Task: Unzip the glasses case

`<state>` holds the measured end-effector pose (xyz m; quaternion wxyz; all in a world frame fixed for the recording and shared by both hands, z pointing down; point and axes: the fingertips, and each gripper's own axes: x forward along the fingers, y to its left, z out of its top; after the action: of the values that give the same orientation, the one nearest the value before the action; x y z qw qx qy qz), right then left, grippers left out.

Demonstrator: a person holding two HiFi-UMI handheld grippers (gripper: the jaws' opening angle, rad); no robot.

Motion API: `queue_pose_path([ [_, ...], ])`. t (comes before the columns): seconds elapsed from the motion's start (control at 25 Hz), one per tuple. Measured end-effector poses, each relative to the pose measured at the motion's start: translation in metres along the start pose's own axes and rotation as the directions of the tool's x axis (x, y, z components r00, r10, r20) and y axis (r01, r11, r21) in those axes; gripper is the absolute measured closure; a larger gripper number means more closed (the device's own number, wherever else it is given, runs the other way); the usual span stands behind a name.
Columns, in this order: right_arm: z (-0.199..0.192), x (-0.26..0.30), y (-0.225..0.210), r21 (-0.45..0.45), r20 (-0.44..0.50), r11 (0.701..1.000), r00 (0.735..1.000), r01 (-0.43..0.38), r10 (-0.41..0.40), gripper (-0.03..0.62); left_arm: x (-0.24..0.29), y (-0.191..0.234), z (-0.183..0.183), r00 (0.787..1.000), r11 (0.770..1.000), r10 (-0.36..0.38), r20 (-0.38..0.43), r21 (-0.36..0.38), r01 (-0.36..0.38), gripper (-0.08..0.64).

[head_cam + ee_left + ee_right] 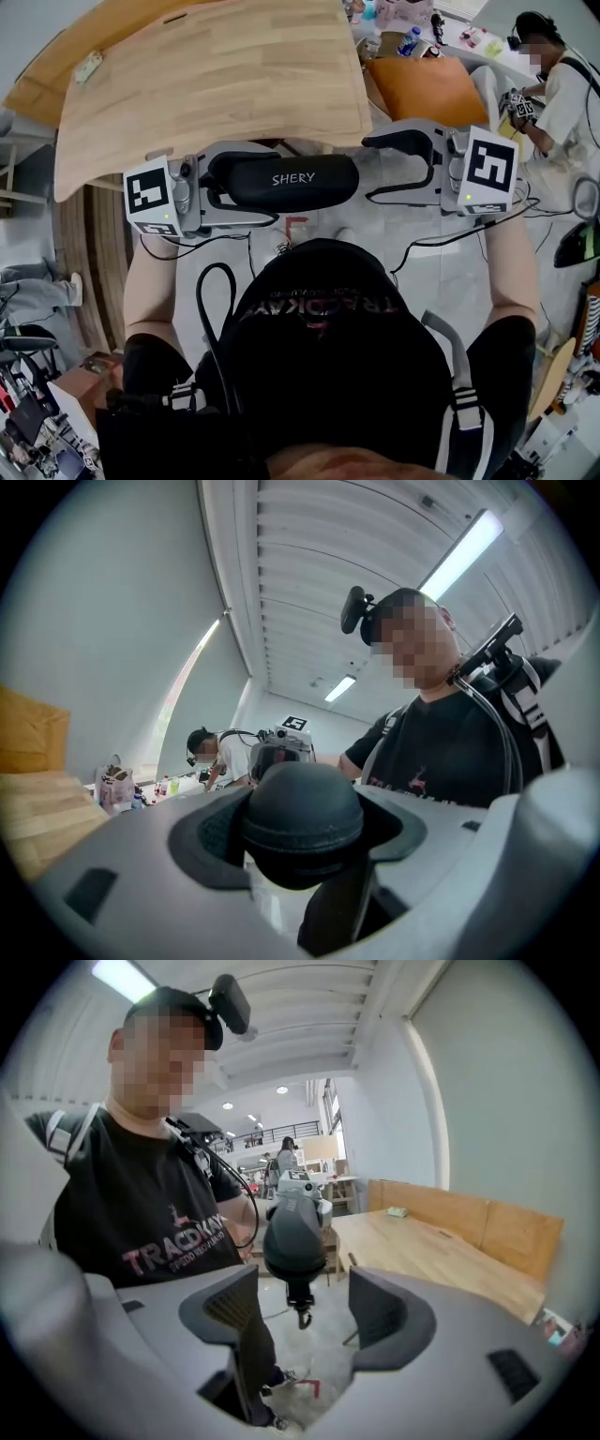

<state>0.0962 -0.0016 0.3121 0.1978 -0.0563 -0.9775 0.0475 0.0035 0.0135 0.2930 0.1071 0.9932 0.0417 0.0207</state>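
A black zip glasses case [281, 181] printed SHERY is held level in the air in front of the person's chest. My left gripper [214, 185] is shut on its left end; in the left gripper view the case's rounded end [303, 819] fills the gap between the jaws. My right gripper [382, 169] stands open just off the case's right end, touching nothing. Seen from the right gripper [305, 1321], the case [292, 1232] points end-on, and its small zipper pull [302, 1314] hangs free between the spread pads.
A light wooden table [206, 84] lies just beyond the grippers, with an orange cushion [427, 89] to its right. Another person [562, 94] with grippers works at the far right. Black cables [450, 239] run from the grippers over the pale floor.
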Motion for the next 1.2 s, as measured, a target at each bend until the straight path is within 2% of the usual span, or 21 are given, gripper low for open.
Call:
queue_pose_path([
  [0.08, 0.008, 0.007, 0.006, 0.021, 0.033, 0.999, 0.999, -0.033, 0.032, 0.268, -0.001, 0.002, -0.002, 1.000, 1.000, 0.010, 0.003, -0.003, -0.010, 0.229],
  [0.24, 0.024, 0.035, 0.009, -0.017, 0.036, 0.999, 0.998, -0.048, 0.049, 0.245, -0.003, 0.004, -0.008, 1.000, 1.000, 0.017, -0.002, -0.008, -0.017, 0.229],
  [0.32, 0.026, 0.050, 0.008, -0.045, -0.002, 0.997, 0.998, -0.056, 0.056, 0.238, -0.003, 0.005, -0.011, 1.000, 1.000, 0.019, -0.010, -0.008, -0.019, 0.229],
  [0.48, 0.011, 0.074, 0.006, -0.100, -0.152, 0.992, 0.986, -0.082, 0.067, 0.238, -0.004, 0.007, -0.014, 1.000, 1.000, 0.028, -0.007, -0.008, -0.028, 0.229],
  [0.64, 0.006, 0.090, 0.004, -0.127, -0.153, 0.990, 0.987, -0.067, 0.047, 0.239, -0.005, 0.010, -0.016, 0.999, 0.999, 0.050, -0.004, -0.012, -0.050, 0.229],
  [0.92, -0.010, 0.105, 0.001, -0.133, -0.160, 0.985, 0.983, -0.112, 0.090, 0.256, -0.010, 0.013, -0.042, 0.989, 0.996, 0.086, -0.116, 0.007, -0.086, 0.227],
  [1.04, -0.016, 0.113, -0.001, -0.144, -0.177, 0.984, 0.981, -0.102, 0.076, 0.264, -0.018, 0.015, -0.053, 0.981, 0.995, 0.100, -0.165, 0.017, -0.099, 0.227],
  [1.2, -0.011, 0.131, -0.001, -0.154, -0.166, 0.985, 0.985, -0.073, 0.047, 0.267, -0.043, 0.013, -0.061, 0.975, 0.993, 0.115, -0.191, 0.008, -0.115, 0.227],
])
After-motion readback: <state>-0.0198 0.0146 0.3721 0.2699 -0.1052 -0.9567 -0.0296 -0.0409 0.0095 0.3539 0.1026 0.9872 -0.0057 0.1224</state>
